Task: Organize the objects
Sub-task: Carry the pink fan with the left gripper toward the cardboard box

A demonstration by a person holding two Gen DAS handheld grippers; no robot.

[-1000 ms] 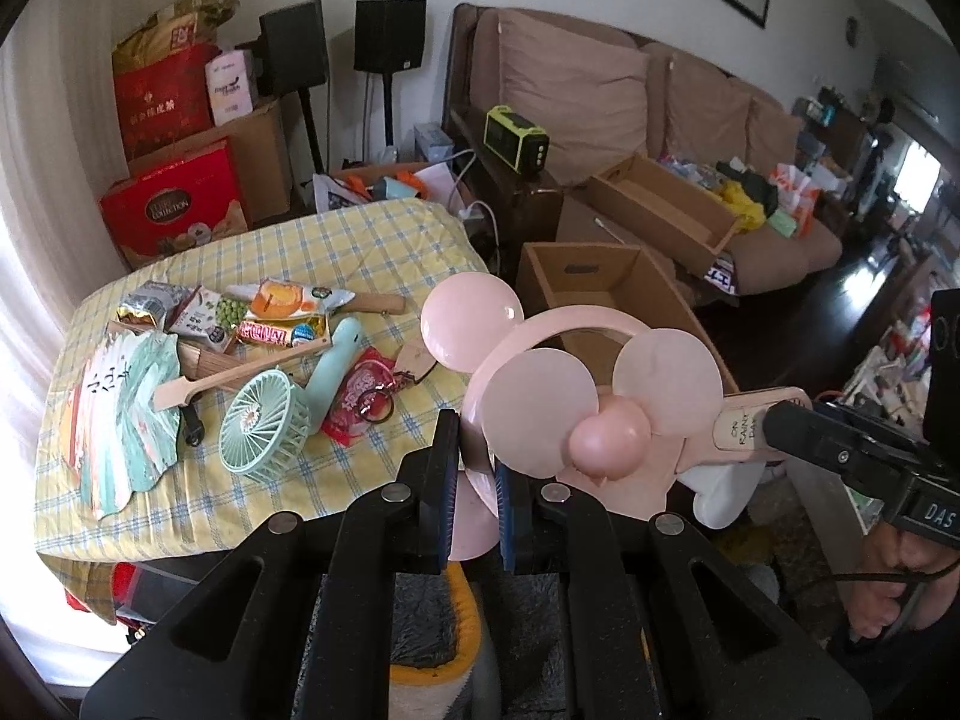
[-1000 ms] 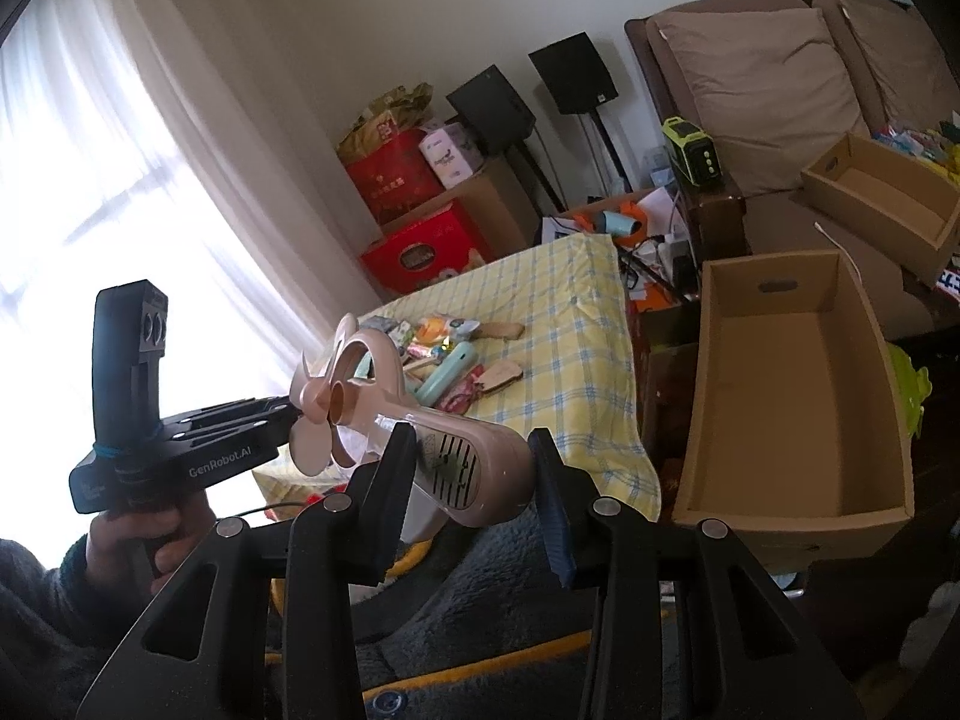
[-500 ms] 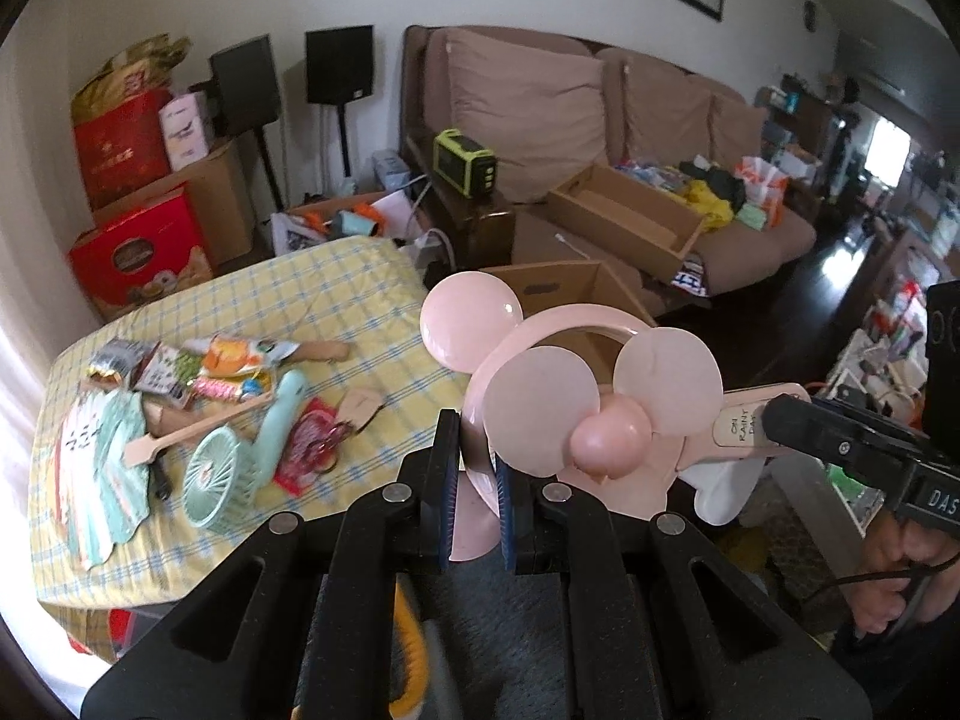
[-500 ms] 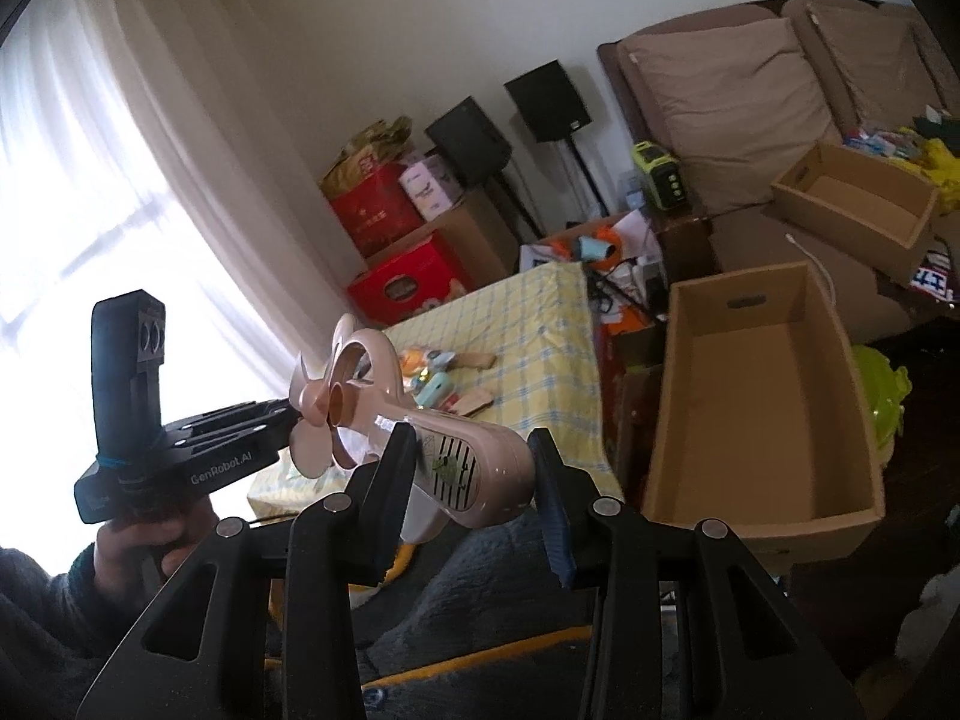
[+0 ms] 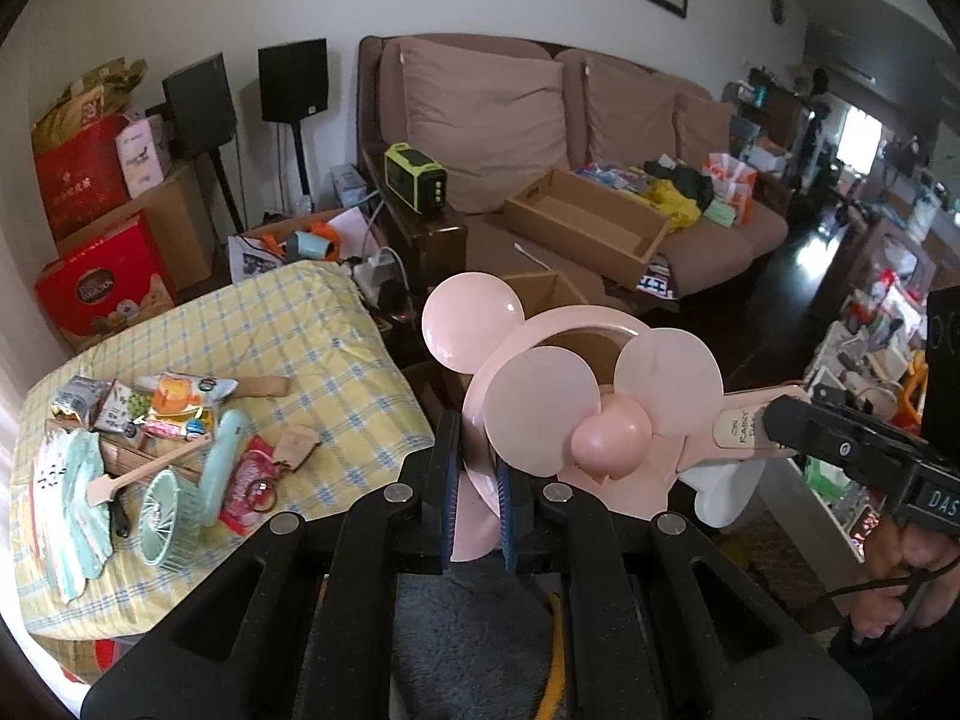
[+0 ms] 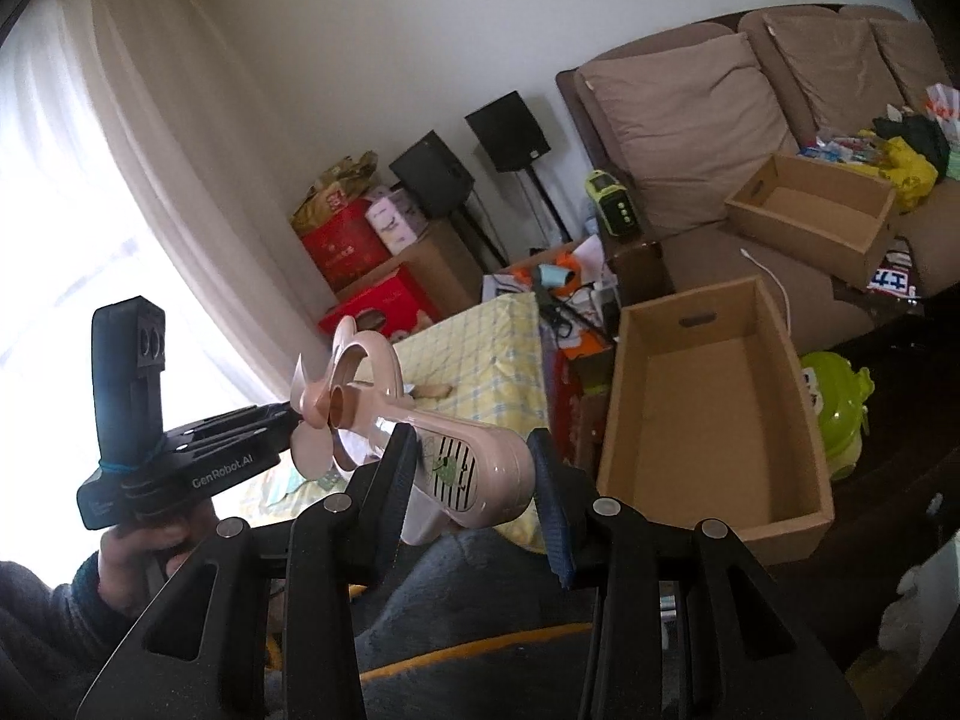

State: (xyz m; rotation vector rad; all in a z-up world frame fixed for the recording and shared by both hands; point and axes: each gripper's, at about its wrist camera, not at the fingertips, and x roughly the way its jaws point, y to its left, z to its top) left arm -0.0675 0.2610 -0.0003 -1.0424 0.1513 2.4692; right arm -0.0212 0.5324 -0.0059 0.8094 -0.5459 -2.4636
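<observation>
A pink hand fan with round ears (image 5: 576, 396) is held in the air between both grippers. My left gripper (image 5: 477, 504) is shut on one of its pink blades. My right gripper (image 6: 474, 474) is shut on the fan's handle (image 6: 474, 468); it also shows in the left wrist view (image 5: 840, 450) at the right. An open cardboard box (image 6: 714, 414) stands on the floor right of the table, partly hidden behind the fan in the left wrist view. A green hand fan (image 5: 180, 498), snack packets (image 5: 162, 408) and a paper fan (image 5: 66, 498) lie on the yellow checked table (image 5: 270, 330).
A second cardboard box (image 5: 582, 228) sits on the brown sofa (image 5: 540, 120). Speakers (image 5: 294, 81), red gift boxes (image 5: 96, 282) and a green radio (image 5: 417, 177) stand behind the table. A green toy (image 6: 834, 414) lies right of the floor box.
Both grippers, with the pink fan between them, have risen and pulled back from the table; the table and floor box look smaller and lower. The grips are unchanged.
</observation>
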